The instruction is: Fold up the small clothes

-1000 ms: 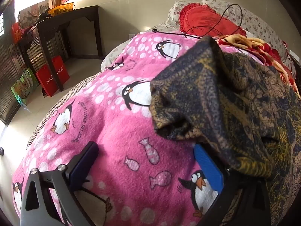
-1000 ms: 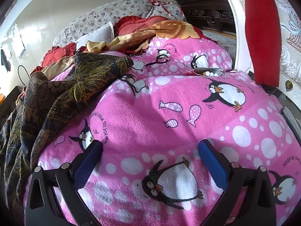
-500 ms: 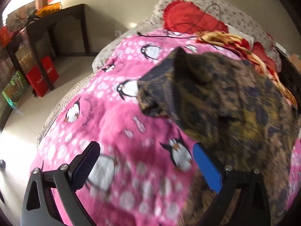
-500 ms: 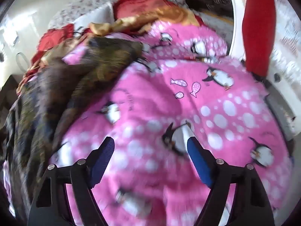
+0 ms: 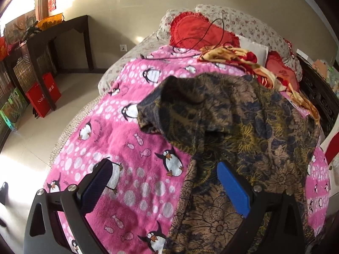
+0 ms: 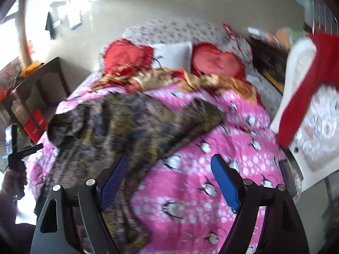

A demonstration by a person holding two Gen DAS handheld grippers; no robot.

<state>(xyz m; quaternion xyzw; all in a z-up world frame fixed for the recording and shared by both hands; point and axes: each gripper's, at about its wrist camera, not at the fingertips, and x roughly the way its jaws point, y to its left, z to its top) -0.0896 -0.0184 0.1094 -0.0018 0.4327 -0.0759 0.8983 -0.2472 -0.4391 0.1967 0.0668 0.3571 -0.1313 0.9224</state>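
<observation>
A dark brown and gold patterned garment (image 5: pixel 243 127) lies spread and rumpled on a pink penguin blanket (image 5: pixel 118 139) covering the bed. It also shows in the right wrist view (image 6: pixel 127 127), blurred. My left gripper (image 5: pixel 163 184) is open and empty above the garment's near left edge, apart from it. My right gripper (image 6: pixel 169 180) is open and empty, raised above the blanket (image 6: pixel 211 169) near the garment's right side. The left gripper's handle (image 6: pixel 14 146) shows at the left edge of the right wrist view.
Red heart pillows (image 5: pixel 197 31) and a crumpled red and yellow cloth (image 5: pixel 233 57) lie at the head of the bed. A dark wooden side table (image 5: pixel 53 42) and red bags (image 5: pixel 43 94) stand on the floor at left. A white piece with red fabric (image 6: pixel 307 84) stands right.
Both grippers have pulled back and risen away from the bed, so more of the garment and room shows. The right view swung left and is blurred. Both stayed open.
</observation>
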